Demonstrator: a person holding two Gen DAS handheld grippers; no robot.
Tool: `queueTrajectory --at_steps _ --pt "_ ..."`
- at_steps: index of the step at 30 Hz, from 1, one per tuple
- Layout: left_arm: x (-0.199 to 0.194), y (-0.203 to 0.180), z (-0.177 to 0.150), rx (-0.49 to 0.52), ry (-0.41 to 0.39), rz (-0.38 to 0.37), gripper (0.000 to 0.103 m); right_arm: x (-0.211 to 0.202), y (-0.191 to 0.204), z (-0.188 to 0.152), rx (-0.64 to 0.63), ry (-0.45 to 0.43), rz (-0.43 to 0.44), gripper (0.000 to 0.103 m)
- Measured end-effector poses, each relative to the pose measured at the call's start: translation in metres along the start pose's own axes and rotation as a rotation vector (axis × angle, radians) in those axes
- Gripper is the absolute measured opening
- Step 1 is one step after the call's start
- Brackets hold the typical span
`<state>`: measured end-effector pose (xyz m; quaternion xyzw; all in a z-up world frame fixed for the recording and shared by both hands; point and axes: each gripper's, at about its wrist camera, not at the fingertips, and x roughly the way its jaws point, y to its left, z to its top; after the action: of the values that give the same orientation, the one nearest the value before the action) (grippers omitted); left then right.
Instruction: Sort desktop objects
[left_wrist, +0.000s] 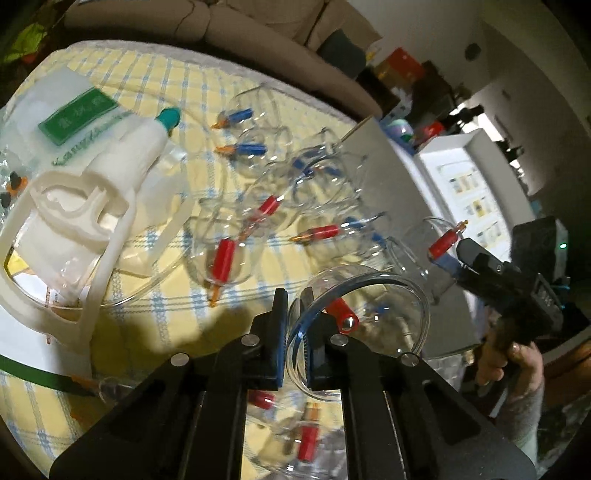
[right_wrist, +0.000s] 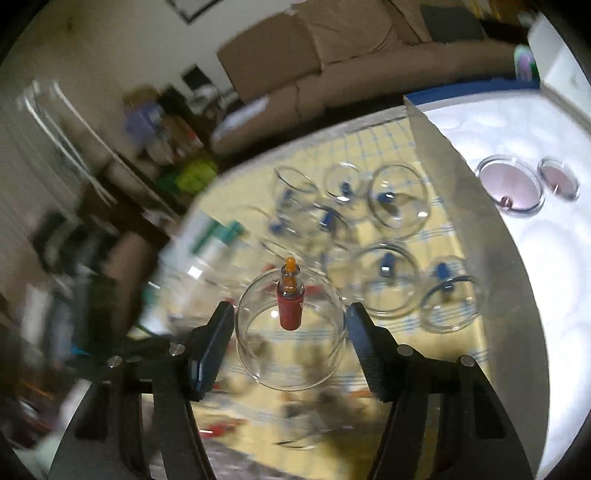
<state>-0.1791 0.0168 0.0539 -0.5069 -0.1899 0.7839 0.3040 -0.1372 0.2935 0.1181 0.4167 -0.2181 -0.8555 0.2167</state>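
My left gripper is shut on the rim of a clear cupping cup with a red valve, held above the checked tablecloth. Several clear cups with red valves and blue valves lie on the cloth ahead. My right gripper holds a clear cup with a red valve and orange tip between its fingers, lifted above the table. It also shows at the right of the left wrist view, holding that cup. A white case at the right holds two cups.
A white hand pump with a teal tip lies on the cloth at the left, next to a plastic bag with a green label. The case's grey lid stands upright between the cups and the case. A brown sofa lies beyond the table.
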Motion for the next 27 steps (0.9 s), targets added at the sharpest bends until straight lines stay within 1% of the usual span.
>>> queueTrajectory --at_steps 3,6,7,8,11,13,16,19,23,27 --pt "-0.009 -0.017 0.004 0.029 -0.006 -0.010 0.007 -0.021 -0.001 0.007 0.028 -0.040 0.046 0.065" --pt "-0.014 -0.041 0.012 0.054 -0.014 -0.031 0.007 -0.052 0.002 0.014 0.029 -0.111 0.034 0.065" --pt "-0.014 -0.052 0.017 0.063 -0.011 -0.041 0.007 -0.069 0.001 0.016 0.031 -0.142 0.019 0.065" --pt "-0.013 -0.062 0.021 0.075 -0.006 -0.043 0.007 -0.079 0.002 0.018 0.022 -0.155 0.009 0.065" --pt "-0.006 -0.104 0.033 0.143 0.018 -0.043 0.007 -0.126 0.002 0.022 -0.003 -0.232 -0.070 0.065" --pt "-0.001 -0.130 0.037 0.178 0.031 -0.051 0.007 -0.150 -0.003 0.023 -0.001 -0.261 -0.099 0.065" --pt "0.015 -0.176 0.040 0.233 0.064 -0.073 0.007 -0.185 -0.014 0.020 -0.007 -0.277 -0.159 0.065" --pt "0.038 -0.220 0.036 0.290 0.116 -0.079 0.007 -0.205 -0.023 0.014 -0.001 -0.291 -0.183 0.065" --pt "0.079 -0.267 0.028 0.358 0.203 -0.037 0.007 -0.233 -0.038 0.002 0.012 -0.318 -0.193 0.065" --pt "0.115 -0.295 0.024 0.397 0.274 0.008 0.007 -0.249 -0.051 -0.009 0.033 -0.336 -0.185 0.065"
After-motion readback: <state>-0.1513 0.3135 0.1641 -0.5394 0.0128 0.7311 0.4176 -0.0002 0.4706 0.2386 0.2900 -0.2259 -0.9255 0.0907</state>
